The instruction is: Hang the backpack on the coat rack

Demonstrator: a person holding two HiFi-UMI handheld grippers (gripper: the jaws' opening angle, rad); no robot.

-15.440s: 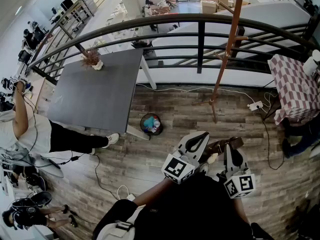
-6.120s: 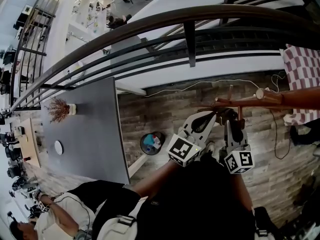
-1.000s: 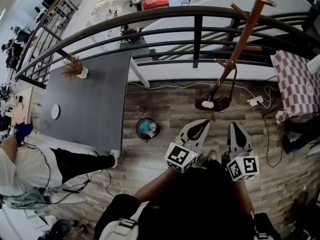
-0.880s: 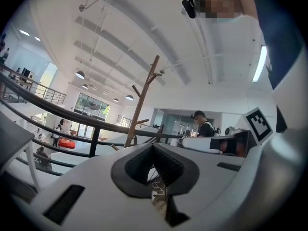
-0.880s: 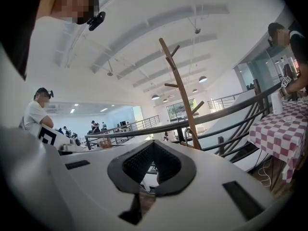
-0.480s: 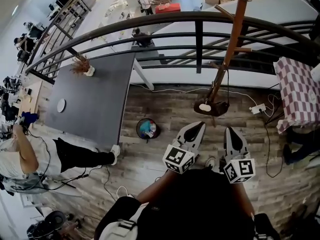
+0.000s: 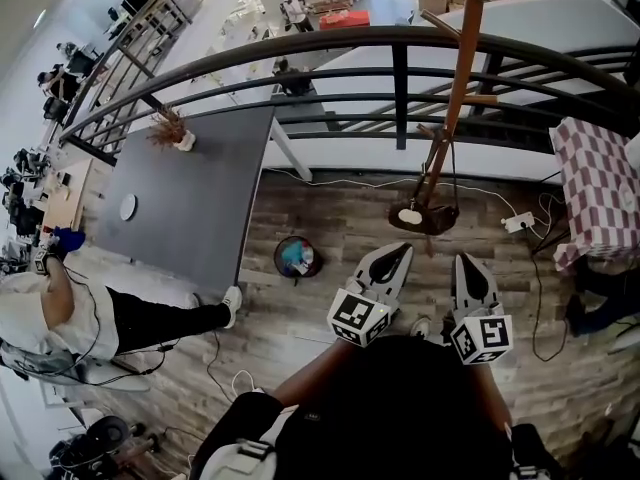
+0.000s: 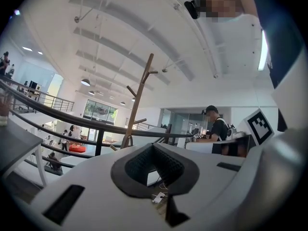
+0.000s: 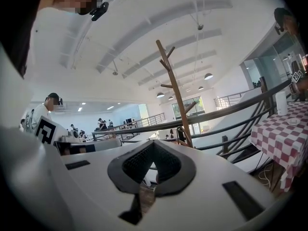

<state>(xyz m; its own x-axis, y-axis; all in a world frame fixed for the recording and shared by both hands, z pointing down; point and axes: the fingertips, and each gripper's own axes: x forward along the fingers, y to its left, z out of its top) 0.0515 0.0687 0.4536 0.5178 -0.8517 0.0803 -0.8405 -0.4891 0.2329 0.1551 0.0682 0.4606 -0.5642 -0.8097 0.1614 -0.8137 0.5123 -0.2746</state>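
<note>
The dark brown backpack (image 7: 424,217) hangs by its strap from a low peg of the wooden coat rack (image 7: 455,88), just above the floor by the railing. Both grippers sit close to my body, short of the backpack and apart from it. My left gripper (image 7: 402,250) is shut with nothing in it. My right gripper (image 7: 466,261) is also shut and empty. The rack's pole and pegs rise beyond the closed jaws in the left gripper view (image 8: 139,97) and in the right gripper view (image 9: 174,90).
A dark metal railing (image 7: 400,78) runs behind the rack. A grey table (image 7: 190,198) with a small plant (image 7: 176,130) stands left, a bin (image 7: 297,256) beside it. A checked tablecloth (image 7: 600,183) is at right, with a power strip (image 7: 519,223) and cables on the floor. A person (image 7: 60,308) sits far left.
Earlier both grippers carried the backpack and raised it to the rack. Now it hangs there, free of them. Over the last second only the head view shifted slightly.
</note>
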